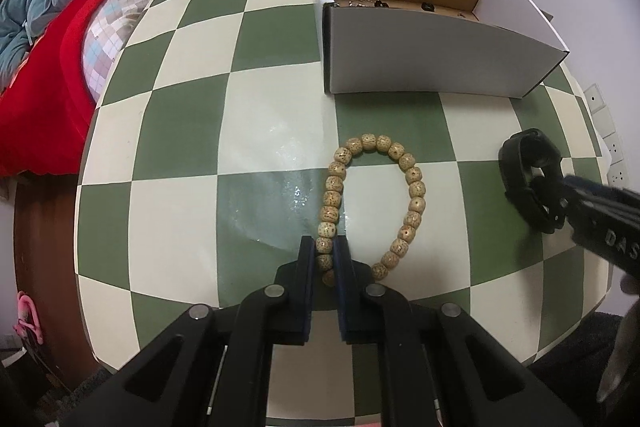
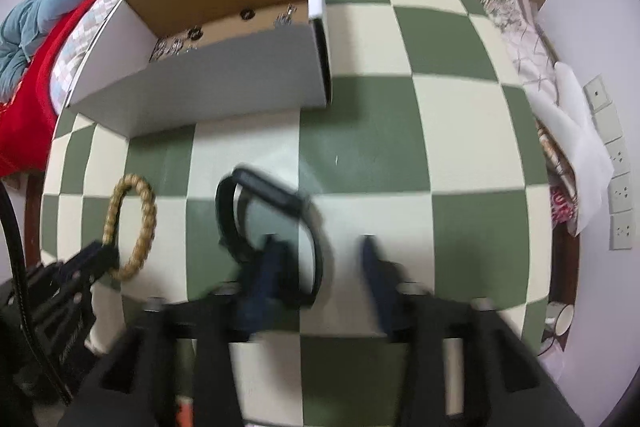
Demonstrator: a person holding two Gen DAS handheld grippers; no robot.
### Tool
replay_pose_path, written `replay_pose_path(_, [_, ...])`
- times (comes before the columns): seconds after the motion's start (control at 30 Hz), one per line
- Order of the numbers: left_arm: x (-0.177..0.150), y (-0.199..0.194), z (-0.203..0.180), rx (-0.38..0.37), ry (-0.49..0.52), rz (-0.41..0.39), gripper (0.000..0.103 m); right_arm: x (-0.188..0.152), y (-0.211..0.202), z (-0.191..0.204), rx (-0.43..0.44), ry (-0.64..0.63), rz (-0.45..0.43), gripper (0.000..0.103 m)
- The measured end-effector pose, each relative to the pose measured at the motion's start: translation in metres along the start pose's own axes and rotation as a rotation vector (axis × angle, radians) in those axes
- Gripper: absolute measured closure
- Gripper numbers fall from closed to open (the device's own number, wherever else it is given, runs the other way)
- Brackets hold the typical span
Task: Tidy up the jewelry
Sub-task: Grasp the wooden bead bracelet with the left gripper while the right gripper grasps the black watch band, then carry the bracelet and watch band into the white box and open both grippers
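The left gripper (image 1: 323, 255) is clenching one side of the beaded bracelet (image 1: 374, 203), pointing steeply down at the checkered table (image 1: 180, 131). The right gripper (image 2: 320, 259) is standing released, the black band (image 2: 264, 223) seemingly looping around its left finger, though blurred.

Speckled wooden-looking bead bracelet (image 1: 372, 203) on a glossy checkered tabletop (image 1: 180, 131), beside a matt cardboard box (image 1: 432, 55).
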State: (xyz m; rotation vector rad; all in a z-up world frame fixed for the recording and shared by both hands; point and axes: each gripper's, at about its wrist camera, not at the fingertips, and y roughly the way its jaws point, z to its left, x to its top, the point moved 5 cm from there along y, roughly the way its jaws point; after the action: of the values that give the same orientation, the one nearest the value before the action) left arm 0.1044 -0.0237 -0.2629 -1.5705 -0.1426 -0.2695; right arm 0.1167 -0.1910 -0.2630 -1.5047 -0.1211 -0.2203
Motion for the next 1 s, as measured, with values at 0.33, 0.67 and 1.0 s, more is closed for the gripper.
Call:
replay_pose_path(0.33, [0.007, -0.017, 0.002, -0.03, -0.014, -0.038, 0.096, 0.001, -0.005, 0.012, 0.018, -0.017, -0.048, 0.1])
replay_pose_path(0.67, [0.066, -0.107, -0.009, -0.163, -0.016, -0.206, 0.097, 0.019, -0.083, 0.009, 0.139, 0.032, -0.17, 0.1])
replay_pose_path(1.0, [0.157, -0.145, -0.022, -0.197, 0.05, -0.289, 0.097, 0.09, -0.117, 0.006, 0.191, 0.033, -0.213, 0.1])
